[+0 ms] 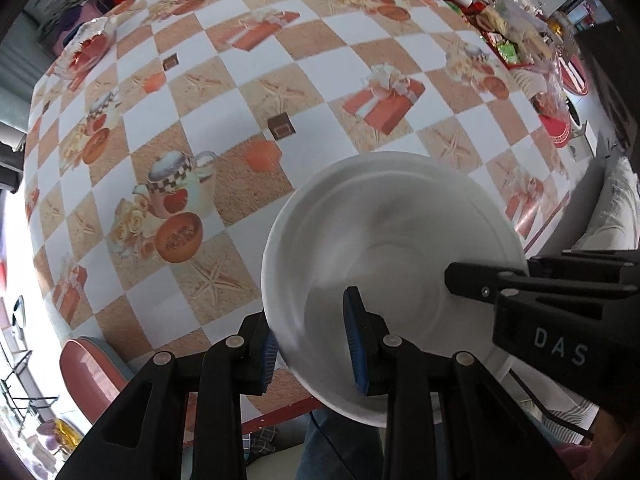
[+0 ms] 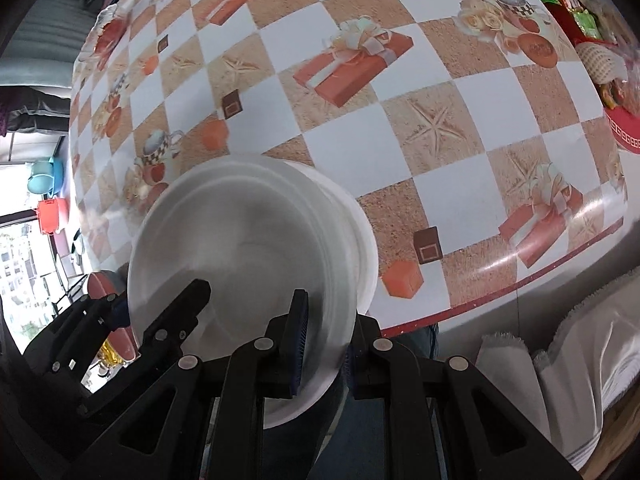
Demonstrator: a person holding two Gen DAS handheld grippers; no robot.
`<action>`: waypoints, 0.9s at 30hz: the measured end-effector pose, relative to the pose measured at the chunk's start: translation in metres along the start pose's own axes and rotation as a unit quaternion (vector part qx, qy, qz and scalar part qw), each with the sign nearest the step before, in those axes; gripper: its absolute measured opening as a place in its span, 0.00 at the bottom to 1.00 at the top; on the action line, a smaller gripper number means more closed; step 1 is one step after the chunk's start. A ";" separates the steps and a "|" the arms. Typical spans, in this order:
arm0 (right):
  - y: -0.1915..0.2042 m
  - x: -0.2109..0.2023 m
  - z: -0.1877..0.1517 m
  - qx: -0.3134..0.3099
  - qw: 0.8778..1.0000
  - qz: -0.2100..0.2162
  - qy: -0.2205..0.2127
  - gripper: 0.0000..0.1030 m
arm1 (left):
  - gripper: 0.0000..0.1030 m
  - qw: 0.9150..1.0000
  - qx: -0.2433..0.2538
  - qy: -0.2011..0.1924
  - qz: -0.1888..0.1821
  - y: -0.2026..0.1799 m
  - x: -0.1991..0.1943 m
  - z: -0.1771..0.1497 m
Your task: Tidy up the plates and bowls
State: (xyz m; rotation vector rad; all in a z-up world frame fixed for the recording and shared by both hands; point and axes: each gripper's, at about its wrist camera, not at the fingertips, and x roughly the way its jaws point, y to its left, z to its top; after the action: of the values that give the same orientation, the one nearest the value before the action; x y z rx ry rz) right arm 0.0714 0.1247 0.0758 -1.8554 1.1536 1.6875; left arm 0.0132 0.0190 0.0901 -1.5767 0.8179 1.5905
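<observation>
A smooth white bowl [image 1: 384, 240] — round, glossy, its rim blurred — was held above the near edge of the tabletop [image 1: 256, 80]. The left hand-held gripper [image 1: 312, 344] pinched the bowl's rim between its ribbed blue pads, and the right hand-held gripper [image 2: 324, 348] pinched the opposite rim in the same way. The tabletop carried a shiny checked cloth of white and sandy squares with printed gift boxes, starfish and teapots. Snack packets [image 1: 516, 40] lay at its far right — hard to make out in detail.
</observation>
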 end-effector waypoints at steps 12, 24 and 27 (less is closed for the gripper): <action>-0.008 0.012 0.001 -0.020 1.000 -0.001 0.003 0.18 | 0.51 1.000 0.016 0.013 0.014 -0.001 0.020 -0.005; -0.028 -0.021 0.011 -0.006 1.000 -0.019 -0.023 0.87 | 0.77 0.999 -0.032 -0.004 -0.013 0.039 -0.007 -0.017; -0.029 -0.024 0.008 -0.005 0.999 -0.021 -0.024 1.00 | 0.77 0.998 -0.054 -0.006 -0.014 0.050 -0.015 -0.021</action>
State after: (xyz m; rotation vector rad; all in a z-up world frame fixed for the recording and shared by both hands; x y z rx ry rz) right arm 0.0898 0.1553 0.0898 -1.8213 1.0810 1.7078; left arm -0.0183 -0.0257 0.1011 -1.6470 0.7108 1.6465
